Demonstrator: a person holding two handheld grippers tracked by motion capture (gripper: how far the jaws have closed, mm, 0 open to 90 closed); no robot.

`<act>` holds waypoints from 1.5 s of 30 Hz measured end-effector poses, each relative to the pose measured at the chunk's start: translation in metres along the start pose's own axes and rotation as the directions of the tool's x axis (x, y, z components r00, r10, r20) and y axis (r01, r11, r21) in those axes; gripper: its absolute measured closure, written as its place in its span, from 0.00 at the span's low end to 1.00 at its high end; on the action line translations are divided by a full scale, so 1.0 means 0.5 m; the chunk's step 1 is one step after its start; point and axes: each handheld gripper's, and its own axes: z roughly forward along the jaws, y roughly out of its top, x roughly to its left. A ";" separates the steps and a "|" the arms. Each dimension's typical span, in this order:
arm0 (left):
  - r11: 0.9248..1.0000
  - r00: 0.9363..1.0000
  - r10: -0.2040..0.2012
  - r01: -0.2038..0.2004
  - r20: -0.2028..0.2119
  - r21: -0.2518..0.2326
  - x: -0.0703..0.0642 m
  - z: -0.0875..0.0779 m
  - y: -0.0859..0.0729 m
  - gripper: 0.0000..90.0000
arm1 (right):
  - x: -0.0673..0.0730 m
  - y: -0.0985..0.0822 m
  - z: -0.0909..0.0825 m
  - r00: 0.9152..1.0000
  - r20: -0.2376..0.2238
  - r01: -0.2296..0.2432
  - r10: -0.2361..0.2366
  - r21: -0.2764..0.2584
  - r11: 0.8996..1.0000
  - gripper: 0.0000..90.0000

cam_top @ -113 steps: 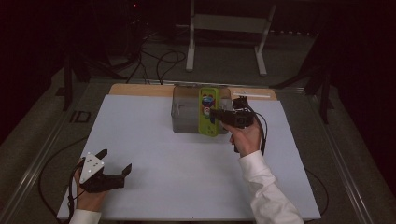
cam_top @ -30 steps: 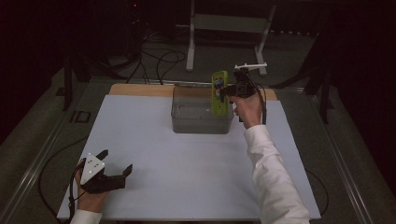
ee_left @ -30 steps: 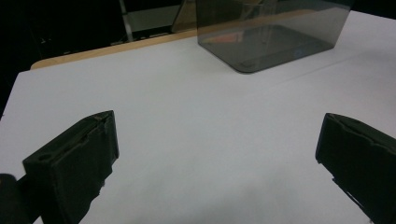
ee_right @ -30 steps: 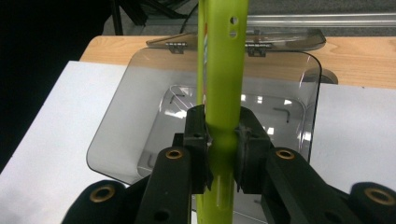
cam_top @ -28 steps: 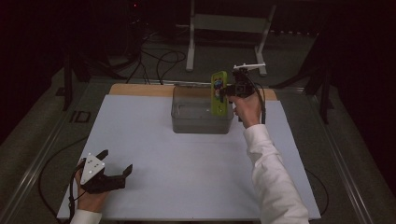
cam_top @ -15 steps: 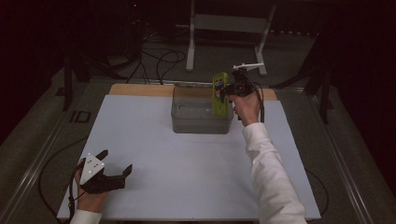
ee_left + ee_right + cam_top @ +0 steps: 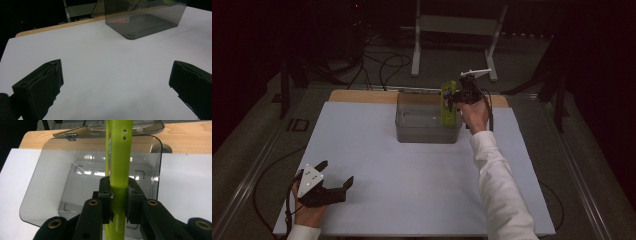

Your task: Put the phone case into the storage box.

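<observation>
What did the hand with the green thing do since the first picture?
The right hand-held gripper, shut on the green box, lifted it off the clear container and carried it toward the container's far right corner, turning it on edge. The left hand-held gripper stayed open on the white table; the container stayed put.
</observation>
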 end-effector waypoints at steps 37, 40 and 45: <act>1.000 1.000 -0.002 0.002 0.002 -0.002 0.003 -0.001 0.000 0.00 | -0.017 0.003 0.050 0.997 0.075 -0.009 0.002 0.098 0.995 0.86; 1.000 1.000 -0.002 0.002 0.003 -0.002 0.002 -0.001 0.000 0.00 | -0.015 0.003 0.054 0.997 0.076 -0.012 0.004 0.103 0.995 0.86; 1.000 1.000 -0.002 0.002 0.003 -0.003 0.003 -0.002 0.000 0.00 | -0.015 0.001 0.064 0.996 0.085 -0.021 0.011 0.114 0.993 0.86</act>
